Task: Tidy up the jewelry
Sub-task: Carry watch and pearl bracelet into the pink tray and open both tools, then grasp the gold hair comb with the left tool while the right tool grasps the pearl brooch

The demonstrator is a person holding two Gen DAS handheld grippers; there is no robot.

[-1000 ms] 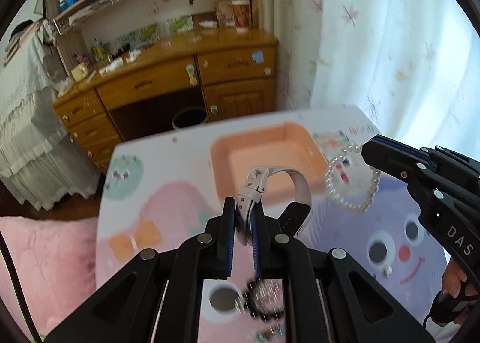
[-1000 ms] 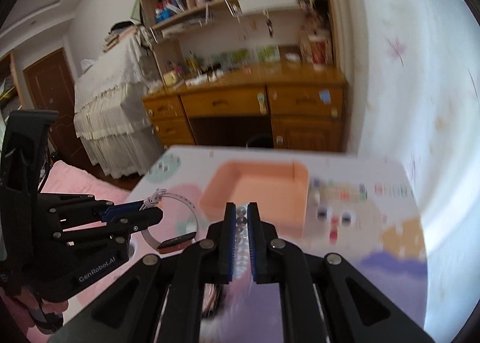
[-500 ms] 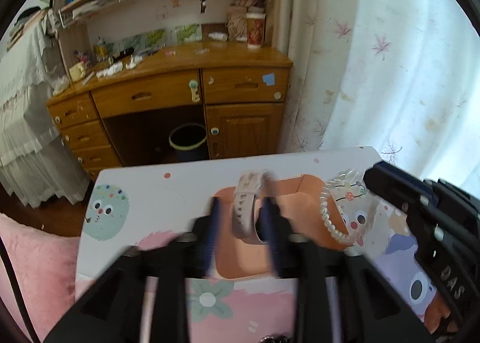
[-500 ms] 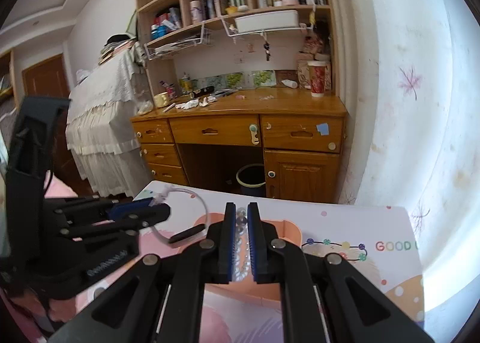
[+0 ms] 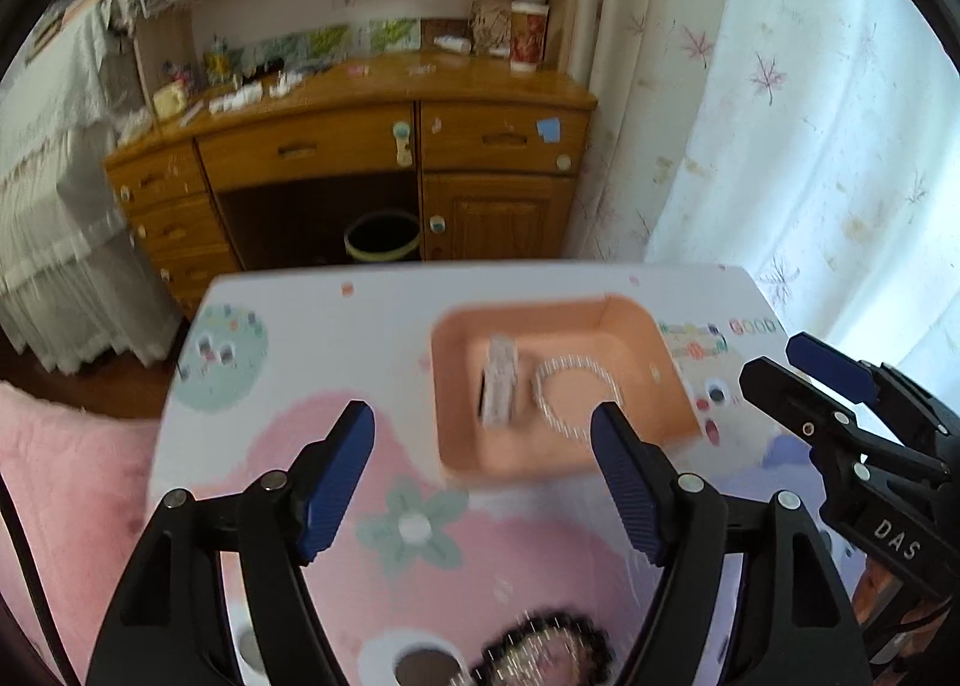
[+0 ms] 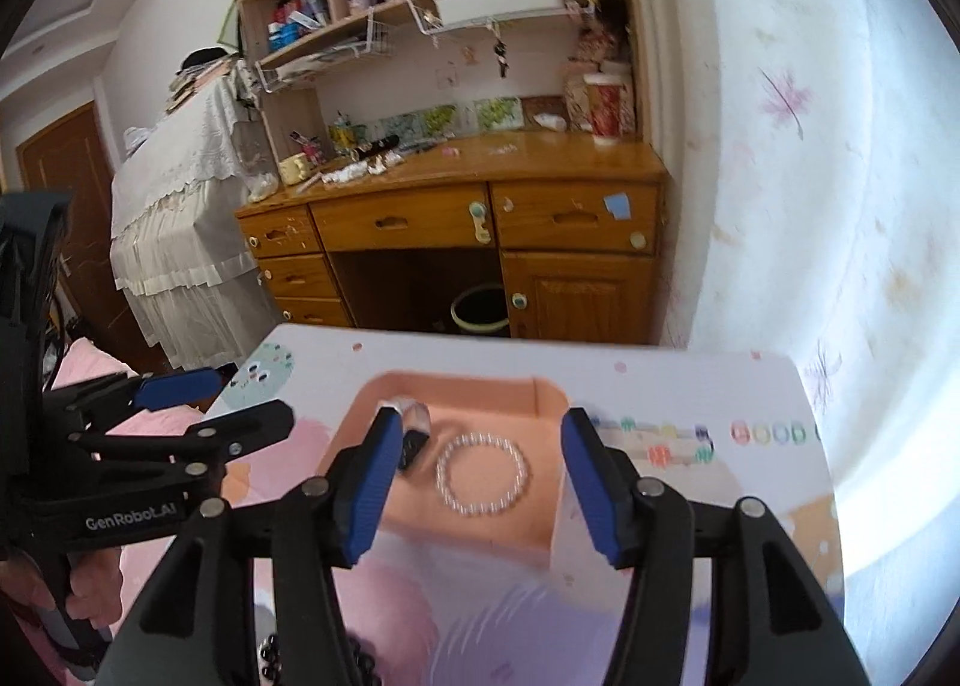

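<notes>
Inside, the orange tray (image 6: 543, 395) holds a watch (image 5: 500, 383) beside a pearl bracelet (image 6: 483, 473).

I see a matt, smooth peach plastic tray (image 5: 630, 326) holding a glossy white pearl-bead bracelet (image 6: 483, 473). My black plastic grippers' ribbed blue pads (image 5: 336, 476) look rubbery, and the varnished orange-brown wooden desk (image 6: 480, 170) shines.
</notes>
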